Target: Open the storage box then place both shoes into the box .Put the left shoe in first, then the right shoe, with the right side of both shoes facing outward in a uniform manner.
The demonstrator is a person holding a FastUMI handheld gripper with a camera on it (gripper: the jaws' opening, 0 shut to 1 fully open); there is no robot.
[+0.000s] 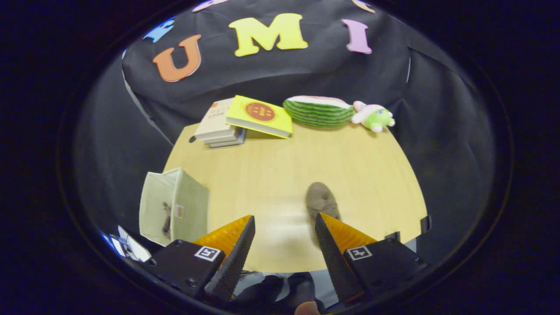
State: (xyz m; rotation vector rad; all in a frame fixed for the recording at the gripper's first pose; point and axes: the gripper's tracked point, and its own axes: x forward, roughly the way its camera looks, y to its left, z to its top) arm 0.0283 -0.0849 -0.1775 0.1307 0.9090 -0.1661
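Tongs (pixel 284 223) held high above the near edge of the bench (pixel 271 166), angled down and forward, fingers spread wide apart with nothing between them. Right finger's tip overlapping the heel end of a brown suede shoe (pixel 320 200) lying on the bench just ahead; whether touching it, cannot tell. Shoe: soft taupe upper, laces faintly visible, toe pointing away from the tongs. Storage box (pixel 175 205): pale green fabric, standing at the bench's left edge beside the left finger, open top turned toward the camera, a dark shape inside, possibly the other shoe, too dim to tell. Far across the bench: stack of books (pixel 221 127) with a yellow book (pixel 260 116) leaning on top, watermelon-slice toy (pixel 318 111), pink-and-green plush toy (pixel 374 116).
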